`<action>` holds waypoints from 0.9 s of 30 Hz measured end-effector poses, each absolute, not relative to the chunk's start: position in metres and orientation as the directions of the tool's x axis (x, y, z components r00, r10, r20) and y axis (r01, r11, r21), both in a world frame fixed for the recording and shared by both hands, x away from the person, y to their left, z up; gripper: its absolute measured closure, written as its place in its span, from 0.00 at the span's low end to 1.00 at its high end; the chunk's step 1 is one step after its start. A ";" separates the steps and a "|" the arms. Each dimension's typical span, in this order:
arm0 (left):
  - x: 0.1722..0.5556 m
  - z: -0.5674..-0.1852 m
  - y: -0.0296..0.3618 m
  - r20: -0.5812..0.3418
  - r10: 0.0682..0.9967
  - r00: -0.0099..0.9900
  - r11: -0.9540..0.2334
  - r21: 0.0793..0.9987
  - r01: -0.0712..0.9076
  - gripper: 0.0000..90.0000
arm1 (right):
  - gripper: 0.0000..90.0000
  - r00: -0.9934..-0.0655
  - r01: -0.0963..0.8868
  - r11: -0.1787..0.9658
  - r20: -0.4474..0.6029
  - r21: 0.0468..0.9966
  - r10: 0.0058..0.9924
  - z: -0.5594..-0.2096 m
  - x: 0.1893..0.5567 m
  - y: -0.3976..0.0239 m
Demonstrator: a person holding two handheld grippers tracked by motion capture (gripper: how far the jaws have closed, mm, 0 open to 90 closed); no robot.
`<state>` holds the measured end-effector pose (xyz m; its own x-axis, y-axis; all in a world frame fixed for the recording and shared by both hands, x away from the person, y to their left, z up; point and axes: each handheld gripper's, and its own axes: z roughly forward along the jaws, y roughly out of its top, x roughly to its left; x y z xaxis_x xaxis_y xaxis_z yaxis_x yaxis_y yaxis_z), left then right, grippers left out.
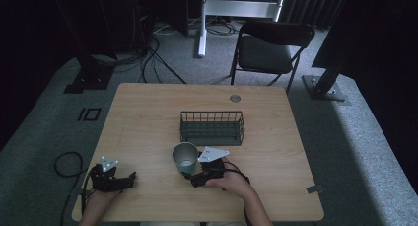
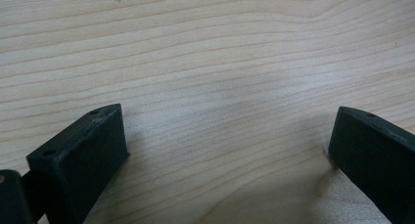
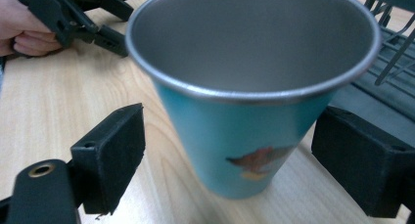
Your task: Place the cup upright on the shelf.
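— Two tools on one tabletop (image 1: 148, 112); what is each made of, and what lies around them?

— Both are matt black with blocky, square-edged jaws. The tabletop is pale wood with long wavy grain. The right tool (image 1: 193, 177) faces a cup (image 1: 185, 158): a smooth tapered tumbler, bare grey metal inside with a rolled rim, teal outside with a small brownish picture low on its wall. Behind the cup stands a dark wire basket (image 1: 212, 128), rectangular, with thin upright bars.

— Where does the cup sit against the right tool?

— It stands upright near the middle of the tabletop, just in front of the basket. In the right gripper view the cup (image 3: 244, 101) sits between the spread jaws of the right tool (image 3: 244, 165), with a gap showing on the left side; on the right side I cannot tell whether the jaw touches it.

— And the left tool?

— The left tool (image 1: 125, 180) rests low near the front left corner, well apart from the cup, held by a hand (image 1: 98, 201). In its own view the left tool (image 2: 225, 150) has its jaws spread wide over bare wood.
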<state>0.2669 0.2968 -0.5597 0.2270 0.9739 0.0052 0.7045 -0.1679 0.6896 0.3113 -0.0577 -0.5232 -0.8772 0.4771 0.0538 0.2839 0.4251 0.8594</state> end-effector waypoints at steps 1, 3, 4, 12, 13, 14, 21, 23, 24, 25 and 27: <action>0.267 -0.560 0.297 0.005 0.974 0.227 -0.168 0.690 0.705 0.02 | 0.14 -0.877 0.285 0.425 0.054 0.859 0.478 -0.523 0.312 -0.057; 0.267 -0.560 0.297 0.005 0.974 0.227 -0.168 0.690 0.704 0.02 | 0.14 -0.873 0.286 0.418 0.055 0.862 0.485 -0.524 0.314 -0.055; 0.267 -0.560 0.297 0.005 0.974 0.227 -0.168 0.690 0.705 0.02 | 0.14 -0.873 0.285 0.416 0.055 0.863 0.484 -0.524 0.314 -0.054; 0.267 -0.560 0.297 0.005 0.974 0.227 -0.168 0.690 0.704 0.02 | 0.13 -0.871 0.273 0.389 0.055 0.880 0.487 -0.525 0.318 -0.046; 0.267 -0.560 0.297 0.005 0.974 0.227 -0.168 0.690 0.704 0.02 | 0.13 -0.873 0.269 0.388 0.054 0.882 0.484 -0.525 0.318 -0.045; 0.267 -0.560 0.297 0.005 0.974 0.227 -0.168 0.690 0.704 0.02 | 0.13 -0.873 0.267 0.384 0.052 0.884 0.485 -0.525 0.318 -0.044; 0.267 -0.560 0.297 0.005 0.974 0.227 -0.168 0.690 0.704 0.02 | 0.15 -0.873 0.259 0.376 0.049 0.890 0.486 -0.524 0.318 -0.038; 0.267 -0.560 0.297 0.005 0.974 0.227 -0.168 0.690 0.704 0.02 | 0.16 -0.869 0.258 0.382 0.040 0.887 0.493 -0.523 0.318 -0.036; 0.267 -0.560 0.297 0.005 0.974 0.227 -0.168 0.689 0.705 0.02 | 0.16 -0.872 0.257 0.388 0.038 0.885 0.488 -0.522 0.317 -0.035; 0.267 -0.560 0.297 0.005 0.974 0.227 -0.168 0.689 0.705 0.02 | 0.16 -0.872 0.257 0.388 0.038 0.885 0.488 -0.522 0.317 -0.035; 0.267 -0.560 0.297 0.005 0.974 0.227 -0.168 0.689 0.705 0.02 | 0.16 -0.874 0.254 0.396 0.034 0.883 0.484 -0.521 0.317 -0.034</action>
